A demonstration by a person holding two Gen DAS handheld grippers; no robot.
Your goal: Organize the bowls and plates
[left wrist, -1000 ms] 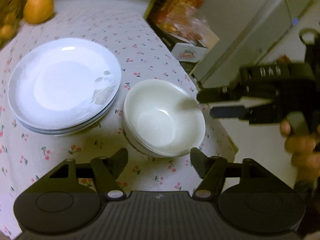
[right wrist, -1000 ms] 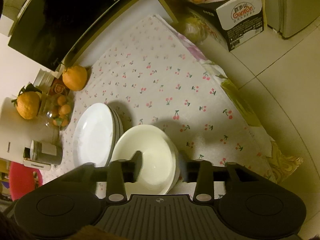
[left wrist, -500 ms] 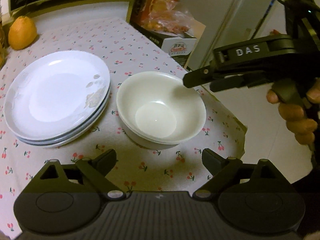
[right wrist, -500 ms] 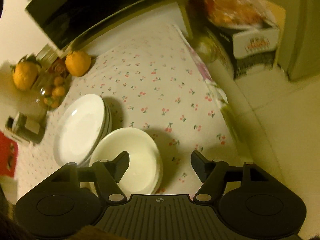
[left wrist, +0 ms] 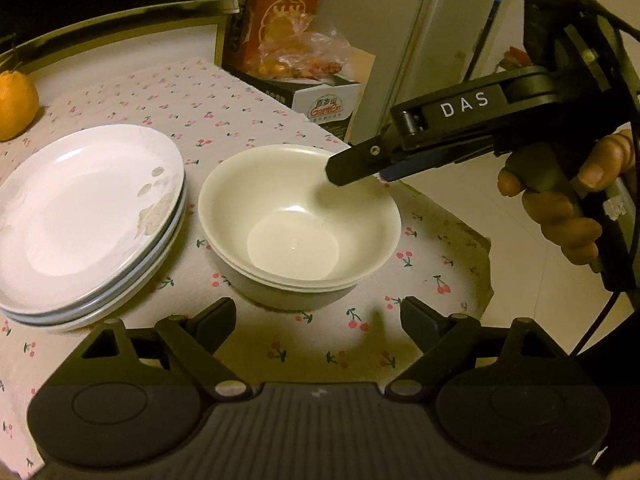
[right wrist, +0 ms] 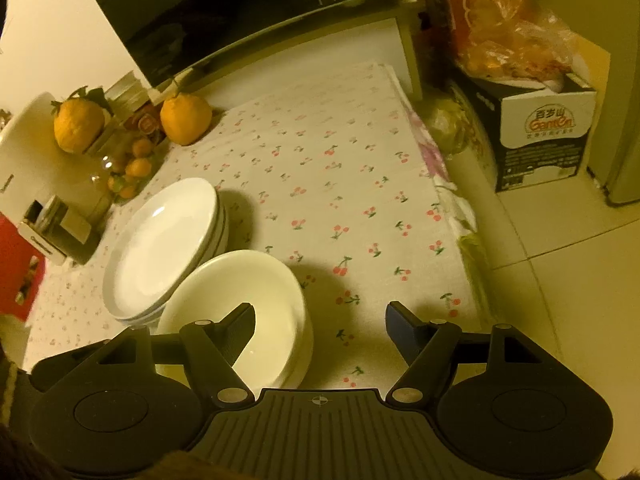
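Lying over the table, a pale tablecloth (right wrist: 340, 184) printed with small red cherries, soft and faintly creased, hanging off the edge above a glossy tiled floor (right wrist: 568, 300). Standing at the far end, a dark glass-fronted oven (right wrist: 240, 12), two bumpy oranges (right wrist: 186, 118) beside it, and a printed cardboard box (right wrist: 544, 136) on the floor carrying a crinkled plastic bag of fruit.

Hovering near the table's edge, the left gripper (left wrist: 316, 320), fingers spread wide but closing slightly, nothing between them, bowls just ahead. Reaching in from the side, the right gripper (right wrist: 320, 320), jaws opening, one black finger (left wrist: 352, 164) poking over the bowls' rim without pressing, the other over bare cloth; gripping nothing.

Sitting near the cloth's front corner, nested bowls (left wrist: 300, 224), round, smooth, glossy cream. Stacking just beside them, almost touching, shallow white plates (left wrist: 88, 216), shiny, the top one bearing a faint grey leaf pattern.
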